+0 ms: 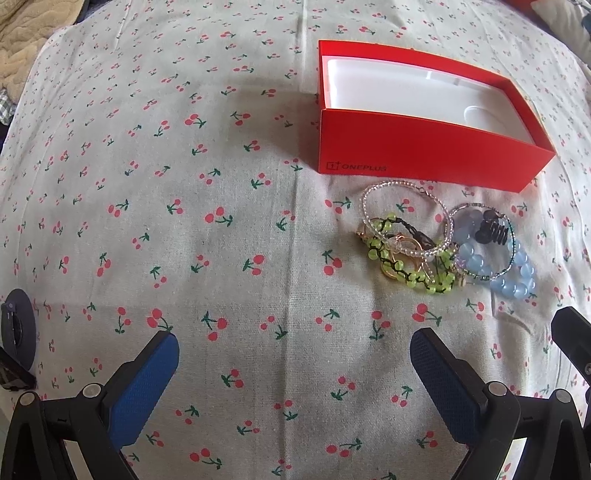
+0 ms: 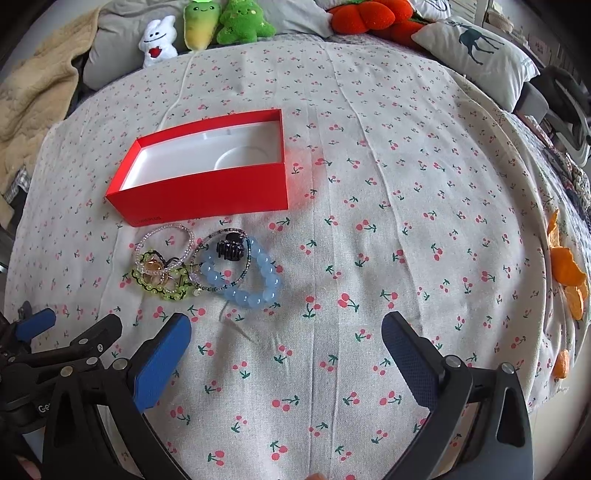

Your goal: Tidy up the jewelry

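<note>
Red box (image 1: 424, 162), lid off, white tray inside, "ONEPLUS" printed on near wall. Jewelry pile (image 2: 207, 269) just in front of box: blue bead bracelet (image 2: 258, 288), green bead bracelet (image 1: 413, 266), clear bead strand (image 1: 402, 199), black hair claw (image 2: 231, 249). Cherry-print cloth (image 2: 369, 240) over bed; plush toys (image 2: 207, 26), deer pillow (image 2: 480, 51) beyond box. Left gripper (image 1: 293, 365) spread, holding nothing. Right gripper (image 2: 286, 347) spread, holding nothing.
</note>
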`<state>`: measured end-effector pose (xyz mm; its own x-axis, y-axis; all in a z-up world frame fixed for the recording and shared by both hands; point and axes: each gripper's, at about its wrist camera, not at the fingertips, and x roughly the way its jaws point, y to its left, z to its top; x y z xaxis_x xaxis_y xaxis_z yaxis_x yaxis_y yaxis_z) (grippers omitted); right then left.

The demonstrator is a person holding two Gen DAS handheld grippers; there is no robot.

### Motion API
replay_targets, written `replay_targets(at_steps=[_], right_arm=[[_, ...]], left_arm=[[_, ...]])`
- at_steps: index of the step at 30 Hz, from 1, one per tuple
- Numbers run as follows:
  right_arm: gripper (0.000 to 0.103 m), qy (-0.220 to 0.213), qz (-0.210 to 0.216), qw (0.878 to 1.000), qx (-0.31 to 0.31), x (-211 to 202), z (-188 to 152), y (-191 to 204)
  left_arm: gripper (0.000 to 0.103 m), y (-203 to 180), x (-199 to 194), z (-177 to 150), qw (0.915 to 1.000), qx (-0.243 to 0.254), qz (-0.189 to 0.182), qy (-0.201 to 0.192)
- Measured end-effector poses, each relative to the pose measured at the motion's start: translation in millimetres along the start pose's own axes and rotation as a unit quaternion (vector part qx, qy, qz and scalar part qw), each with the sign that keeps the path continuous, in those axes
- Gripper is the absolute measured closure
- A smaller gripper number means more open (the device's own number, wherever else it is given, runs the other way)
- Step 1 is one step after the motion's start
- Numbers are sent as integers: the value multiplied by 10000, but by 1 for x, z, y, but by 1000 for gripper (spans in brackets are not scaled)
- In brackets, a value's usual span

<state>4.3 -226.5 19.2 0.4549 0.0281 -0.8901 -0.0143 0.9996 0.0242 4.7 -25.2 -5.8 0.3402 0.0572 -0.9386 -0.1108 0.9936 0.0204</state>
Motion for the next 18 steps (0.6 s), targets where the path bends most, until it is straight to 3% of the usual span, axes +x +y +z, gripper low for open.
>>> replay_targets(at_steps=[7, 10, 14, 18], right_arm=[[0, 58, -10, 9998, 172, -4, 2, -9], [0, -24, -22, 9999, 105, -15, 7, -11], [0, -134, -183, 9997, -5, -41, 12, -14], [0, 196, 45, 9998, 61, -61, 17, -18]], left_arm=[[0, -3, -10, 5, 9996, 256, -106, -108], [0, -8, -25, 5, 9978, 587, 0, -300], [0, -8, -46, 7, 9965, 774, 159, -265], [0, -5, -72, 9, 9957, 855, 247, -246]])
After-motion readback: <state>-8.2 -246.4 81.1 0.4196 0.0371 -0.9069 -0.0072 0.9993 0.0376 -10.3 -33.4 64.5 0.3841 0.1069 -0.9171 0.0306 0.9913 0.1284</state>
